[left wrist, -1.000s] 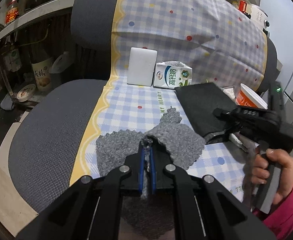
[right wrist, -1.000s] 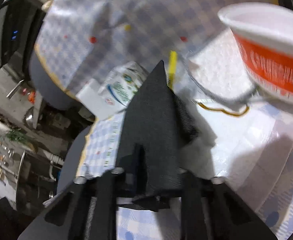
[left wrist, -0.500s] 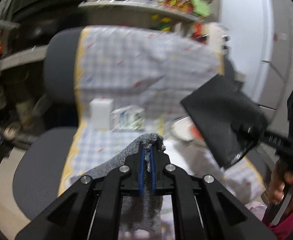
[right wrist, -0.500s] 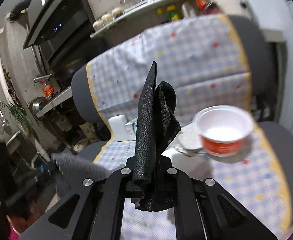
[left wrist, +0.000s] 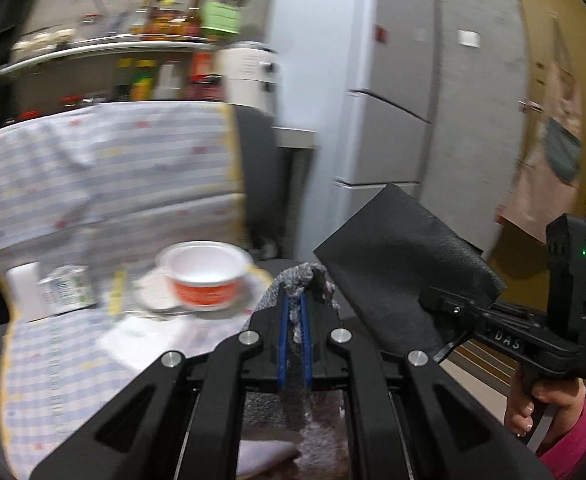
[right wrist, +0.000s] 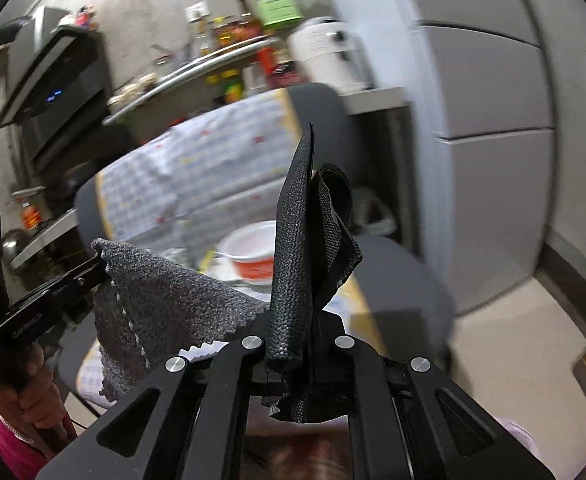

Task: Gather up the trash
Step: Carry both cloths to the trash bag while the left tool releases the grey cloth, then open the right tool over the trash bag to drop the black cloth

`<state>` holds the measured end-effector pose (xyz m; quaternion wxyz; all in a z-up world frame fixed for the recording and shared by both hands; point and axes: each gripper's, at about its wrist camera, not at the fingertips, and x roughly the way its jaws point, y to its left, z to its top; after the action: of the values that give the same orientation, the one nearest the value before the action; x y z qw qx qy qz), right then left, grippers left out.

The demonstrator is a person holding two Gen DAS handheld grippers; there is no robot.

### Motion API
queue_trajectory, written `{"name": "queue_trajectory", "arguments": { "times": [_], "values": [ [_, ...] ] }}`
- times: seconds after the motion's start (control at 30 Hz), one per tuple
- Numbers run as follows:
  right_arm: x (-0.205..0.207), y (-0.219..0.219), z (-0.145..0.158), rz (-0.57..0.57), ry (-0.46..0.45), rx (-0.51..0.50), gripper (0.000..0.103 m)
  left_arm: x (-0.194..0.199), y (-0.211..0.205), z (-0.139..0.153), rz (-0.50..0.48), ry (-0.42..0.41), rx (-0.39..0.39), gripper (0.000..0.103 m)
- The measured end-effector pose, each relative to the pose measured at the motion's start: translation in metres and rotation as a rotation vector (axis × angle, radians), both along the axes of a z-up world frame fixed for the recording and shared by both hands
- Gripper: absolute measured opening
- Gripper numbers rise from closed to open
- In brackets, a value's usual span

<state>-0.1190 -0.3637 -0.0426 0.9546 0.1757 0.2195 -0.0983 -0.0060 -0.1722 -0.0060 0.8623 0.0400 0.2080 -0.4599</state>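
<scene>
left wrist: the left gripper [left wrist: 294, 312] is clenched on a grey cloth [left wrist: 293, 280]; the cup [left wrist: 205, 276] lies ahead and left on the chair [left wrist: 33, 360], well apart. right wrist: the right gripper [right wrist: 299, 356] grips a black cloth [right wrist: 293, 248], with the cup [right wrist: 253, 254] straight ahead behind it, so it looks the nearer.

Each wrist camera looks forward along its own fingers [left wrist: 281, 332] from close behind, angled slightly down, both sharing the cloth-covered chair [right wrist: 197, 184] and orange cup [left wrist: 205, 276]
</scene>
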Motion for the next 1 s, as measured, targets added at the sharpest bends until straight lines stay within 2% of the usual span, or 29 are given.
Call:
{"name": "queue_trajectory", "arguments": {
  "times": [0.23, 0.33, 0.43, 0.5, 0.57, 0.63, 0.7, 0.87, 0.9, 1.0],
  "values": [
    [-0.073, -0.039, -0.011, -0.19, 0.047, -0.001, 0.007, -0.056, -0.07, -0.01, -0.264, 0.02, -0.002, 0.004],
    [-0.102, -0.052, -0.017, -0.273, 0.061, 0.003, 0.007, -0.081, -0.093, -0.015, -0.355, 0.01, 0.016, 0.004],
    [-0.126, -0.065, -0.029, -0.337, 0.087, 0.017, 0.007, -0.095, -0.114, -0.025, -0.428, 0.036, 0.036, 0.004],
    [-0.136, -0.073, -0.039, -0.367, 0.106, 0.031, 0.007, -0.102, -0.129, -0.04, -0.46, 0.05, 0.071, 0.004],
    [-0.142, -0.081, -0.053, -0.393, 0.143, 0.045, 0.007, -0.103, -0.146, -0.059, -0.488, 0.1, 0.113, 0.004],
    [-0.148, -0.09, -0.067, -0.409, 0.178, 0.074, 0.007, -0.101, -0.164, -0.084, -0.515, 0.167, 0.176, 0.004],
    [-0.151, -0.096, -0.077, -0.421, 0.199, 0.095, 0.007, -0.104, -0.178, -0.111, -0.531, 0.197, 0.248, 0.004],
    [-0.156, -0.107, -0.096, -0.453, 0.252, 0.13, 0.009, -0.117, -0.201, -0.147, -0.622, 0.261, 0.36, 0.004],
    [-0.156, -0.109, -0.098, -0.454, 0.261, 0.139, 0.011, -0.119, -0.204, -0.151, -0.629, 0.261, 0.389, 0.009],
    [-0.157, -0.114, -0.107, -0.477, 0.314, 0.153, 0.016, -0.117, -0.205, -0.154, -0.599, 0.26, 0.42, 0.05]
  ]
}}
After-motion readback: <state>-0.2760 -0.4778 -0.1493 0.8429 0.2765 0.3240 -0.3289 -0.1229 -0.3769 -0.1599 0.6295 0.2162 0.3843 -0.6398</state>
